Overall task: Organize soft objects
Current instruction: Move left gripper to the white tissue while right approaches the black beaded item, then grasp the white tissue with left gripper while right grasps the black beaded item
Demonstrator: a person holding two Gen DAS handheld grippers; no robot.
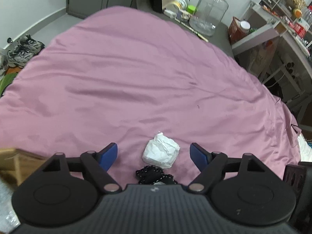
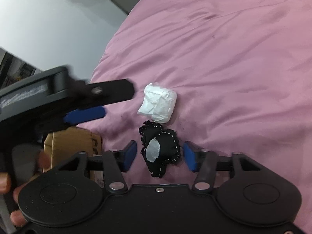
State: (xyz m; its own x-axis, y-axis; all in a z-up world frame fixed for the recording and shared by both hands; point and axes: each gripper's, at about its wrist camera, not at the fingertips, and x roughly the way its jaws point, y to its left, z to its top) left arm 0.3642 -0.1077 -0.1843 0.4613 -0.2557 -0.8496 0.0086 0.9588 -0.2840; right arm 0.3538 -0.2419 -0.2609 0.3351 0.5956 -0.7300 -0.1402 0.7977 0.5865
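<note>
- Closest in, the right gripper (image 2: pixel 159 156) has its blue pads either side of a black pouch (image 2: pixel 161 152). There's a clear gap on both sides, so it isn't pinching it.
- The pouch is soft, crumpled black cloth with white dashed stitching round the edges and a pale oval patch on it. It sits on the pink bedspread (image 2: pixel 234 58).
- Just past it, nearly touching, is a white wad (image 2: pixel 158 105), lumpy and creased like scrunched paper or thin plastic.
- The left gripper (image 1: pixel 154 154) is spread wide with the wad between its pads and nothing pinched.
- A brown cardboard box (image 2: pixel 72 144) sits at the bed's edge. Its print is too cut off to read.
- Far back there's a big clear jar (image 1: pixel 210 11), some grey sneakers (image 1: pixel 23 50) and cluttered shelves (image 1: pixel 273 19).
</note>
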